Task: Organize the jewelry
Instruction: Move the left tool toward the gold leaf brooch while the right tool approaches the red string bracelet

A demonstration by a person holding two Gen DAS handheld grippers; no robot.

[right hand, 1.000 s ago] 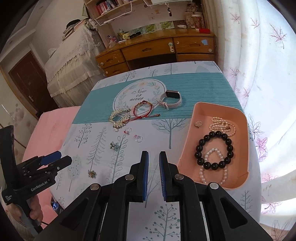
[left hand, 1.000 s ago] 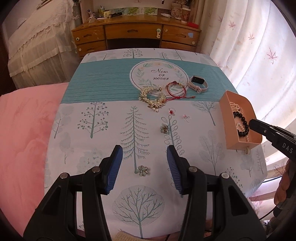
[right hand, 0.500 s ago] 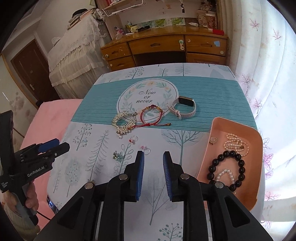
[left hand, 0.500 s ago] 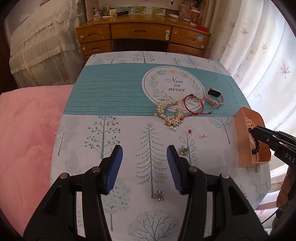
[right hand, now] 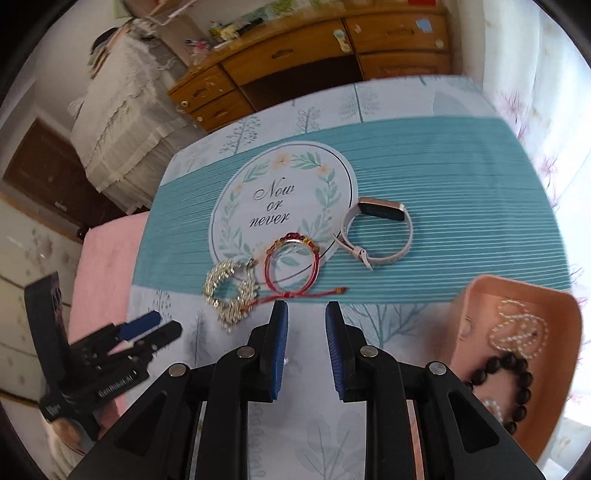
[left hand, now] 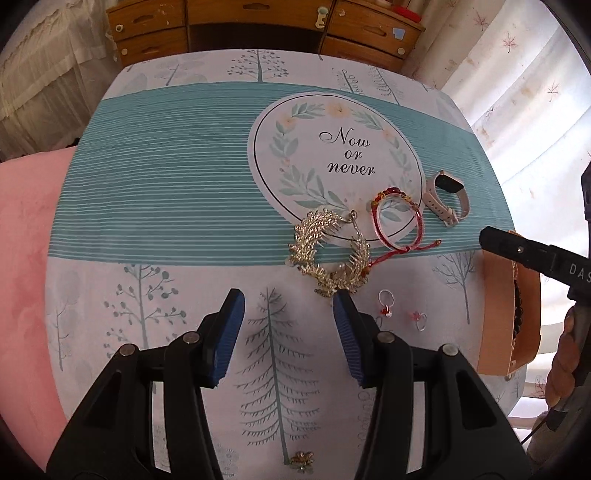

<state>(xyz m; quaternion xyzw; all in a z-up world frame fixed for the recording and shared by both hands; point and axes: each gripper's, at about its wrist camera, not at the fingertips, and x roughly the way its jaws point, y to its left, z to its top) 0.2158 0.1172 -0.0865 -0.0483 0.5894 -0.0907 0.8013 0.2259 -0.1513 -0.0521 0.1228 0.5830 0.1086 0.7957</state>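
A gold leaf bracelet (left hand: 328, 254) (right hand: 231, 291), a red cord bracelet (left hand: 397, 218) (right hand: 293, 266) and a pale smart band (left hand: 448, 197) (right hand: 376, 230) lie on the tablecloth. Two small rings (left hand: 386, 302) (left hand: 419, 319) and a flower brooch (left hand: 302, 459) lie nearer. A peach tray (right hand: 569, 354) (left hand: 493, 314) at the right holds a black bead bracelet (right hand: 517, 384) and pearl strands (right hand: 517, 332). My left gripper (left hand: 288, 332) is open and empty, just short of the gold bracelet. My right gripper (right hand: 306, 343) is open and empty, just short of the red bracelet's cord.
The table (left hand: 166, 184) has a teal striped band and a round "Now or never" print. A pink bed (left hand: 22, 258) lies to the left. A wooden desk (left hand: 258, 22) stands beyond the far edge. Curtains (left hand: 517, 74) hang at the right.
Both grippers moved forward over the table toward the bracelets. The right gripper's jaws opened wider. The left jaws stayed open.
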